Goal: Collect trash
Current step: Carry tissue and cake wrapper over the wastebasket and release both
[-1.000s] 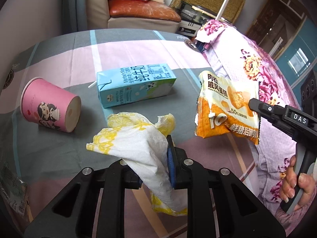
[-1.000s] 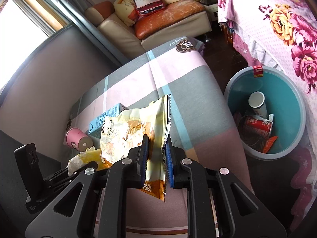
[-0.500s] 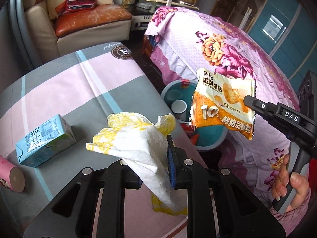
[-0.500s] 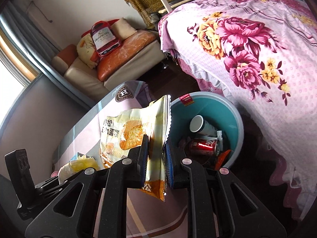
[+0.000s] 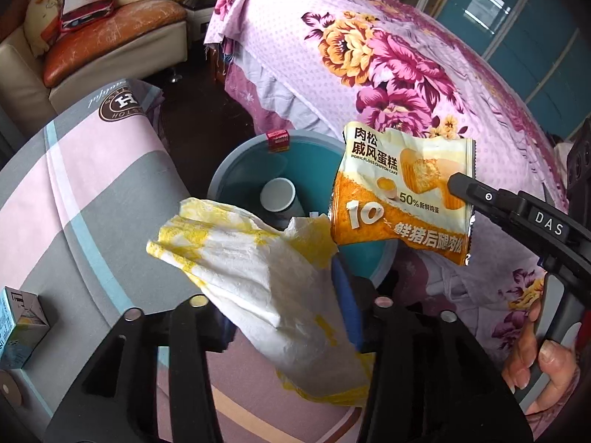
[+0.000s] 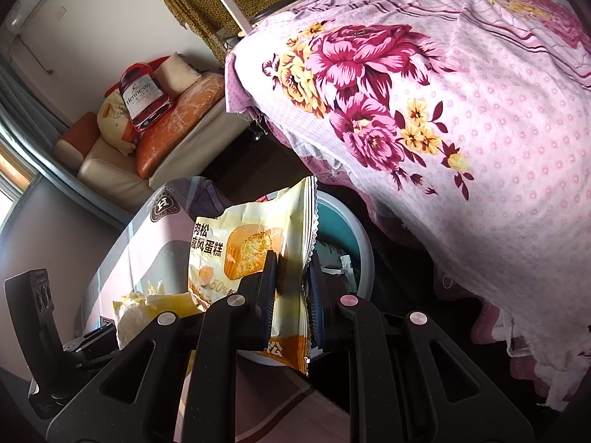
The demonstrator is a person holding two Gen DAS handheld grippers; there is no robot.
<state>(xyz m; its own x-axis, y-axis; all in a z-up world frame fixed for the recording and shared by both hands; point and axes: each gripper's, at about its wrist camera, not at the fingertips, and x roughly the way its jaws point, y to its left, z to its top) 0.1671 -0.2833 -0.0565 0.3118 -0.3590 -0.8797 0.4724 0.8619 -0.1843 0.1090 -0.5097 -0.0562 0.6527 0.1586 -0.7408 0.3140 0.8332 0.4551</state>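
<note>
Two hand-held grippers at the worktop's end, above a bin. We hold the left gripper over the corner of the worktop nearest the teal trash bin; its fingers are spreading, and the crumpled yellow-stained tissue lies between them, resting against the blue pad of one finger. We keep the right gripper with fingers pressed together, pinching the orange cake wrapper, which hangs over the bin beside the floral bedspread. Inside the bin a white paper cup lies on its side. A blue milk carton sits on the worktop at the frame's left edge.
</note>
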